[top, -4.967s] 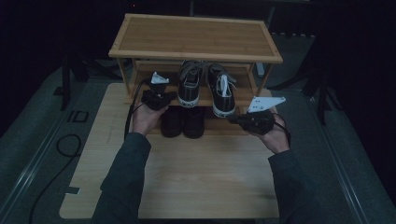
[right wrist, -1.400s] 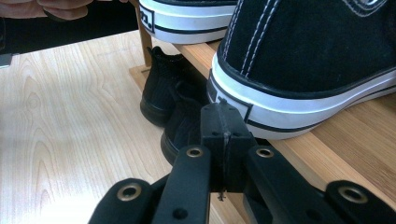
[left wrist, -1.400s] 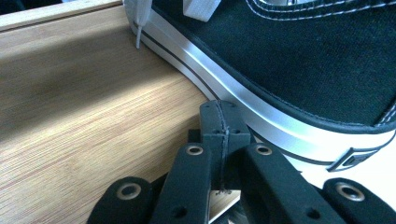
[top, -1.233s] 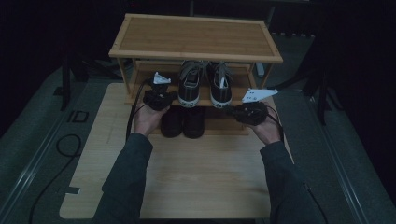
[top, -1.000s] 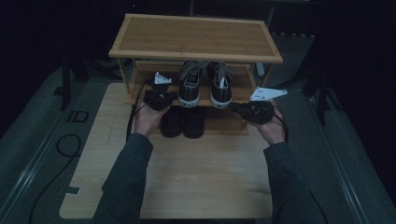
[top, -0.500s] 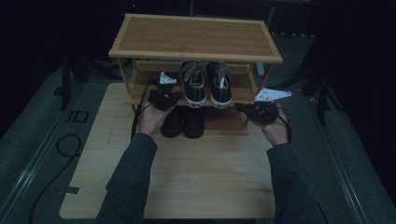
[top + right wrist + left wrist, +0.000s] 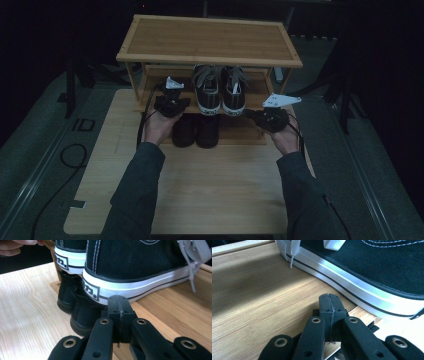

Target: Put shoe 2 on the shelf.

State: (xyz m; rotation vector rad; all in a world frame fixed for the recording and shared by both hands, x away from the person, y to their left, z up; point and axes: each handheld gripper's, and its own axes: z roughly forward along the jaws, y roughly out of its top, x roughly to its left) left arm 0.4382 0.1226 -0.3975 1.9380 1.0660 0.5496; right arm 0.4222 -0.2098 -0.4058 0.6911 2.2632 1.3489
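Sneakers: the black pair with white soles (image 7: 220,92) stands on the middle shelf of the wooden rack (image 7: 210,40), heels toward me, side by side and touching. Five seconds ago the right one sat slightly nearer me, its heel over the shelf edge; now both heels line up.
Left sneaker, close up: my left gripper view looks along its white sole band (image 7: 352,282), a lace end hanging beside it.
Right sneaker, close up: my right gripper view faces its heel (image 7: 120,287), which carries a small label.
Left gripper (image 7: 171,105): my jaws are pressed together with nothing between them (the seam between the pads is plain in the left gripper view), low over the shelf board just beside the left sneaker's sole. It sits where it sat in the earlier frames.
Right gripper (image 7: 270,118): my jaws are pressed together too, empty, at the shelf's front edge near the right sneaker's heel. About a second ago it was closer in to that sneaker; now it sits further out to the right.
Boots: a dark pair (image 7: 196,131) stands on the bottom level, under the sneakers, unmoved.
Table: pale wood (image 7: 210,190) carries the rack.
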